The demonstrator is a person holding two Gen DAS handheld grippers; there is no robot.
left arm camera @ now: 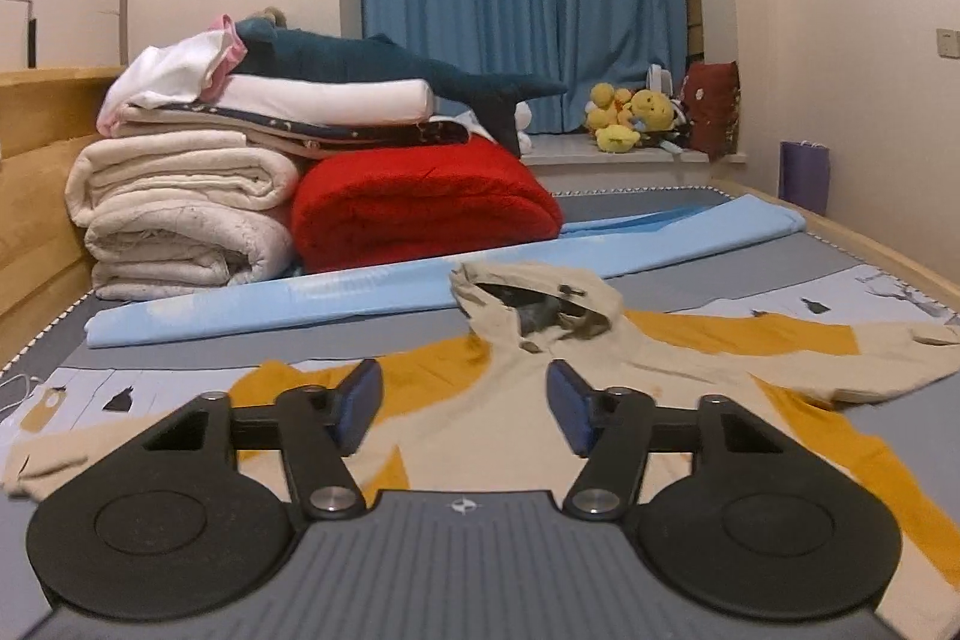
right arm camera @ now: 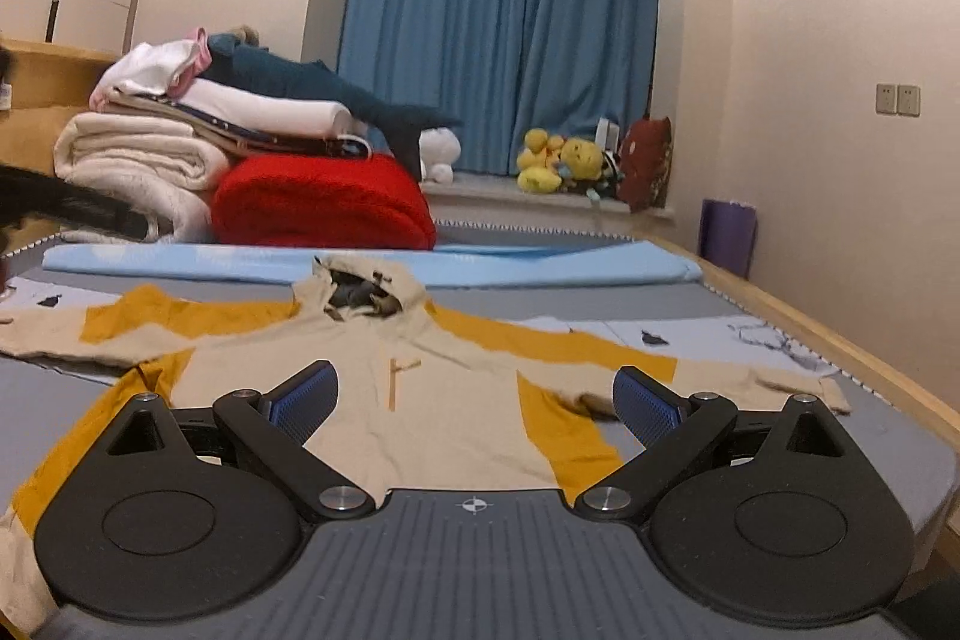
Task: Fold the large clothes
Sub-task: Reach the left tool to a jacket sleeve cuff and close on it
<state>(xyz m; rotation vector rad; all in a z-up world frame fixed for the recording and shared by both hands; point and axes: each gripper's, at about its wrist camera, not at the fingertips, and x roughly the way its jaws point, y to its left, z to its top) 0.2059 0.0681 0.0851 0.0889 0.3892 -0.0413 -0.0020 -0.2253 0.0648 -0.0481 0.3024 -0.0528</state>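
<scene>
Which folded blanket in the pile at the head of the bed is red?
The red blanket, lowest and rightmost in the pile, beside the cream quilts; the folded layers above it are white and dark.

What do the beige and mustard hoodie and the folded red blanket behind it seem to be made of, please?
The beige and mustard hoodie looks like soft matte knit, perhaps cotton fleece: it lies limp with gentle creases and no sheen. The folded red blanket looks like thick plush or fleece: its surface is fuzzy and its folds are bulky and rounded. The exact fibre cannot be told.

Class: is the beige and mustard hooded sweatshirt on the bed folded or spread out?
Spread out. The beige and mustard hooded sweatshirt lies flat, both sleeves stretched sideways, hood at top.
</scene>
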